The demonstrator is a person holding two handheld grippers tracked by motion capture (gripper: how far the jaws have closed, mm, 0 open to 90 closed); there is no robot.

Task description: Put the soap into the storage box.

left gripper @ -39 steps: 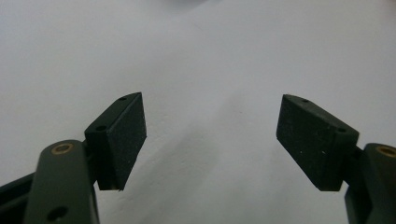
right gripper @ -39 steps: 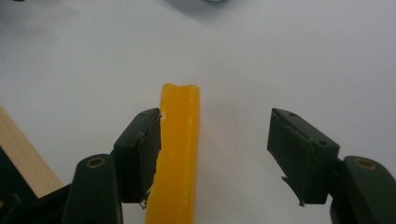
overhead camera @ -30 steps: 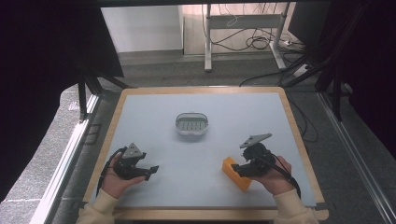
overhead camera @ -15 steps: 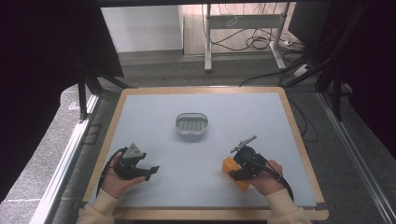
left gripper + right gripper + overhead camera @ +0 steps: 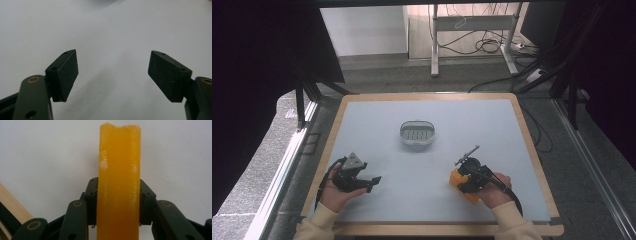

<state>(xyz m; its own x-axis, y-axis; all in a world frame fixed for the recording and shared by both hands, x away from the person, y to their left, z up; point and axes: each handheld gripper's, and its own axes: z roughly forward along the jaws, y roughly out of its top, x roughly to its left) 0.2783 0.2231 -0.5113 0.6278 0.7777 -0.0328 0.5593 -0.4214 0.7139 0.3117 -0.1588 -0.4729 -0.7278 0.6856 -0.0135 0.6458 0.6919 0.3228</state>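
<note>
Orange bar (image 5: 119, 182) clamped across its narrow faces by right hand-held gripper (image 5: 119, 202); judged stiff, slightly slippery. Left hand-held gripper (image 5: 112, 72) held agape, empty.

Right gripper (image 5: 118, 202) clamped on an upright orange block (image 5: 119, 182), jaws pressed flat against both its sides; block's top edge ragged. Pale desk (image 5: 50, 150) behind; wooden rim (image 5: 12, 205) at lower left.

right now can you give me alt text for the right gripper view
An orange bar stands upright in the middle, clamped on both sides by the black right gripper. Behind it lies the pale table surface, with a strip of its wooden edge at lower left.
</note>
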